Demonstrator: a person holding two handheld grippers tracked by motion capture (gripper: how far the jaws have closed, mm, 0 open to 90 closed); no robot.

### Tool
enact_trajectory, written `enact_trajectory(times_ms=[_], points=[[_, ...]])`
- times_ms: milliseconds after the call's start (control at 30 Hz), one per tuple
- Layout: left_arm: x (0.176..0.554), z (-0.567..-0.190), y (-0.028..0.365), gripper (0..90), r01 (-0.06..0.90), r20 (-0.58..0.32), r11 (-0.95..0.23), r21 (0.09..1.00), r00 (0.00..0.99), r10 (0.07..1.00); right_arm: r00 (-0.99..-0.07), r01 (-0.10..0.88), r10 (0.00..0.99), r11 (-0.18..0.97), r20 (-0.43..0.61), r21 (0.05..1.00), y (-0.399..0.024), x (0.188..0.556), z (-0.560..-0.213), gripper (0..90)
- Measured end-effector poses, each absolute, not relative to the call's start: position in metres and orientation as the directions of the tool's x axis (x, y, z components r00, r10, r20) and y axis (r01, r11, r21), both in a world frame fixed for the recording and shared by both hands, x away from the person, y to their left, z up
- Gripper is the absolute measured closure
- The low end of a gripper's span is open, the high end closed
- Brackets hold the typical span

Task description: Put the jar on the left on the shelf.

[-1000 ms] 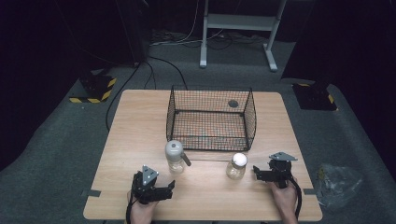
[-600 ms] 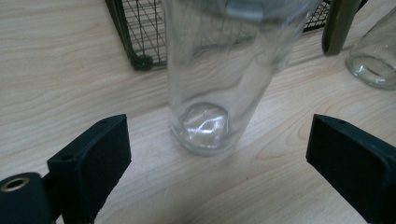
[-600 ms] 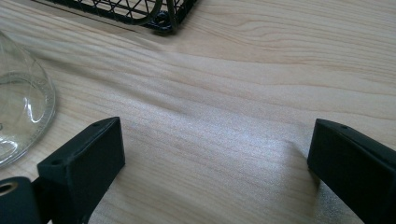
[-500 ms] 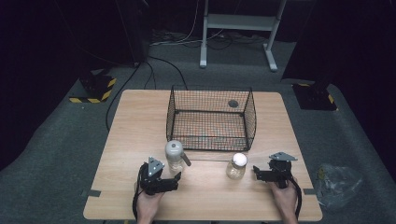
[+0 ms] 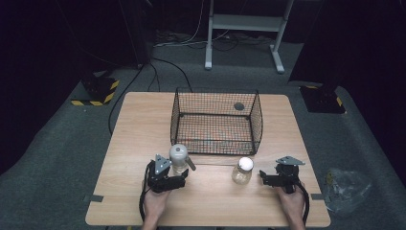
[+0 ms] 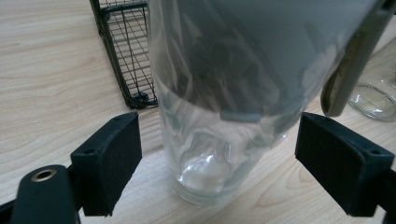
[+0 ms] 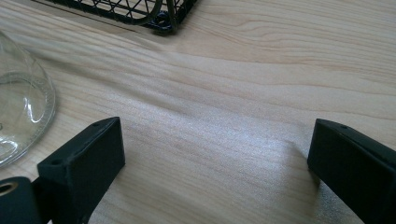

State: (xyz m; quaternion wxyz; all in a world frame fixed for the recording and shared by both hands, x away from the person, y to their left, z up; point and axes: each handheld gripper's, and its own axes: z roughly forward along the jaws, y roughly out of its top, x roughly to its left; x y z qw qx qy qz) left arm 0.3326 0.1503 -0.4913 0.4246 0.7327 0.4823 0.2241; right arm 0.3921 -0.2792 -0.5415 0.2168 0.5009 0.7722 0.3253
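Observation:
A clear bottle with a grey lid (image 5: 178, 155) stands upright on the table just in front of the wire basket's left corner. My left gripper (image 5: 173, 173) reaches it from the near side. In the left gripper view the bottle (image 6: 210, 121) stands between the two pads (image 6: 109, 161), with a gap on each side; the jaws have just been closing. A grey-green loop (image 6: 345, 70) hangs from its lid. A glass jar with a white lid (image 5: 242, 170) stands to the right. My right gripper (image 5: 265, 177) is open beside that jar (image 7: 18, 121), with bare wood between its pads.
A black wire basket (image 5: 216, 89) sits at the middle of the wooden table (image 5: 143, 124), with a small dark round thing inside at the back right. Its corner is close behind the bottle (image 6: 123, 42). A crumpled plastic bag (image 5: 347, 184) lies on the floor at right.
My left gripper has moved right and forward up to the grey-lidded bottle, and its jaws now straddle it and stand narrower. The right gripper and the jar have not moved.

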Motion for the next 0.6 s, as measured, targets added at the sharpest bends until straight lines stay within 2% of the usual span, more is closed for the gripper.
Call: enact_trajectory(times_ms=[600], points=[[0.3403,-0.4821,0.1455,26.4,0.481,-0.071,-0.177,0.859,0.454,0.888,-0.404,0.633,0.915,0.286,-0.009,0.720,-0.2791,0.3921,-0.5415,3.9]])
